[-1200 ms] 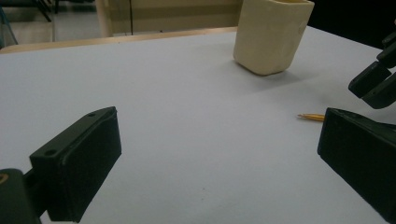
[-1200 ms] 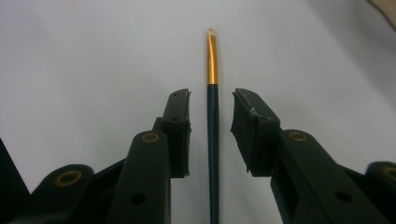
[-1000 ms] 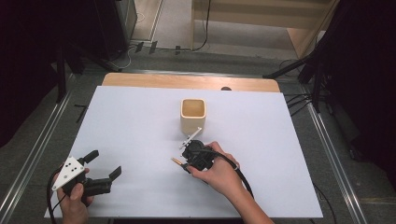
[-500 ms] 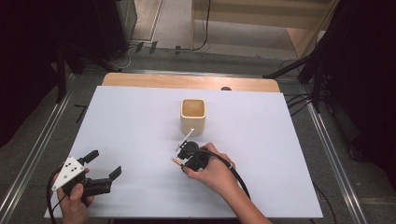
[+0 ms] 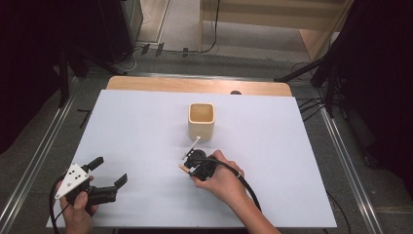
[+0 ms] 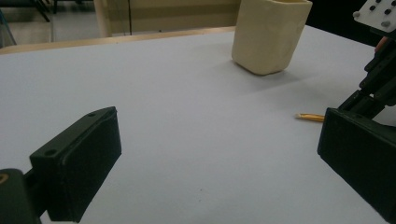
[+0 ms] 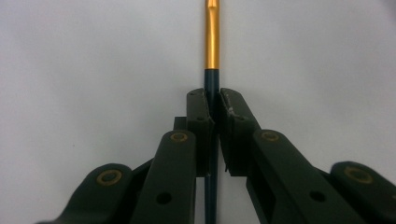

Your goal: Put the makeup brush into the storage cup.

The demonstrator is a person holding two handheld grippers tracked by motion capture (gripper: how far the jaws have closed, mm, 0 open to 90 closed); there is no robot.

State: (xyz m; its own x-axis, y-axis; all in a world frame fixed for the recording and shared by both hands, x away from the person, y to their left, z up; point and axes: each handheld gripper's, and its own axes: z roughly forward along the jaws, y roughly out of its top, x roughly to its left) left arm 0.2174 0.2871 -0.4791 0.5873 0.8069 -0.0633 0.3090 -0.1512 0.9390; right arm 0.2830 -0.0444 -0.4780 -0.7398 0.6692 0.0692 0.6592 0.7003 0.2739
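Note:
A thin brush (image 7: 212, 42) with a gold ferrule and a dark handle lies on the white table, its pale end (image 5: 196, 142) pointing at the cream square cup (image 5: 201, 120). My right gripper (image 5: 194, 162) points down at the table in front of the cup. Its jaws have just been closing and now press on the dark handle (image 7: 212, 109). My left gripper (image 5: 109, 170) is held near the front left corner, open, with nothing between its jaws (image 6: 215, 158). From there I see the cup (image 6: 270, 35), the brush's gold tip (image 6: 310, 117) and the right gripper (image 6: 373, 88).
The white sheet (image 5: 122, 126) covers the table, with a wooden edge (image 5: 195, 86) at the far side. Metal rails (image 5: 29, 170) run along both sides. A black cable (image 5: 246, 183) trails from the right gripper over the forearm.
The right hand has shifted slightly left over the brush, and the brush's pale end has swung a little. The left gripper has stayed where it was.

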